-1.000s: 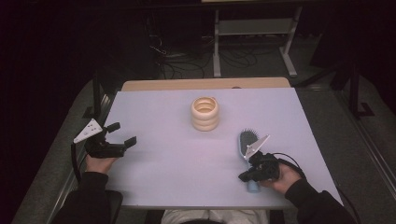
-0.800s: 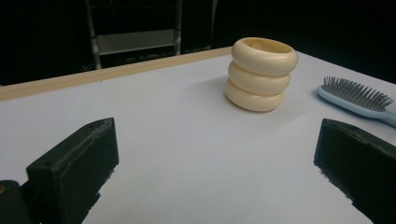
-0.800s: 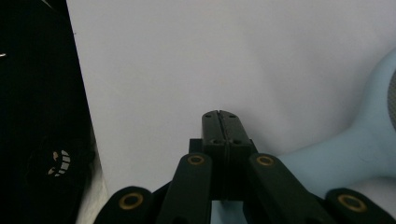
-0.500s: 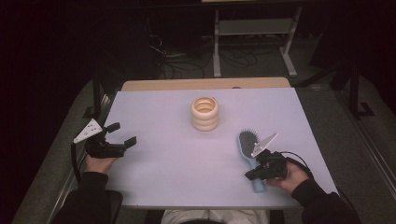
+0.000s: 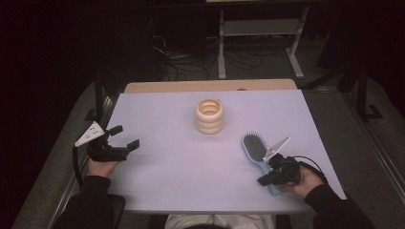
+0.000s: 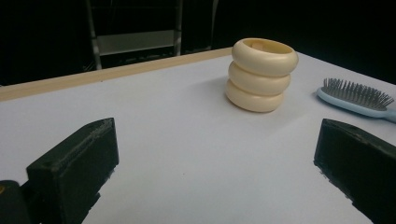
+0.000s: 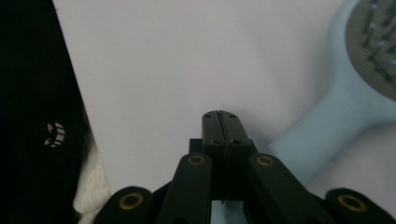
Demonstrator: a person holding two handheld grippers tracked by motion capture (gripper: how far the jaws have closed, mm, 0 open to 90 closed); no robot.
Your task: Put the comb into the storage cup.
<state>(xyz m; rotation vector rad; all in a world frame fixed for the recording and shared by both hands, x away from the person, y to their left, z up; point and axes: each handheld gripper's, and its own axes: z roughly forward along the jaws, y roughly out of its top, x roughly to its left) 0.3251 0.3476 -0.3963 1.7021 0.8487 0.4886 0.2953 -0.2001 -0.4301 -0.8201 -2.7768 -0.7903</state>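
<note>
A light blue hairbrush [image 5: 254,147] lies bristles up on the white table [image 5: 167,167], near the right front. My right gripper [image 5: 265,180] hovers over the brush's handle with its jaws pressed together and nothing between them. In the right gripper view the shut gripper [image 7: 219,120] points at bare table, and the hairbrush handle [image 7: 327,135] runs beside and under it. My left gripper [image 5: 124,136] stands open at the table's left edge. In the left gripper view this gripper [image 6: 215,168] frames empty table, with the hairbrush [image 6: 355,95] far off to the right.
A cream stack of three rings [image 5: 209,116] stands upright at the table's middle back, and in the left gripper view the ring stack [image 6: 261,74] sits ahead. A wooden strip [image 5: 210,86] borders the far edge. The floor behind is dark, with a metal rack [image 5: 258,33].
My right hand has slid a little to the right along the brush handle, its jaws staying shut. The brush, the ring stack and the left gripper have not moved.
</note>
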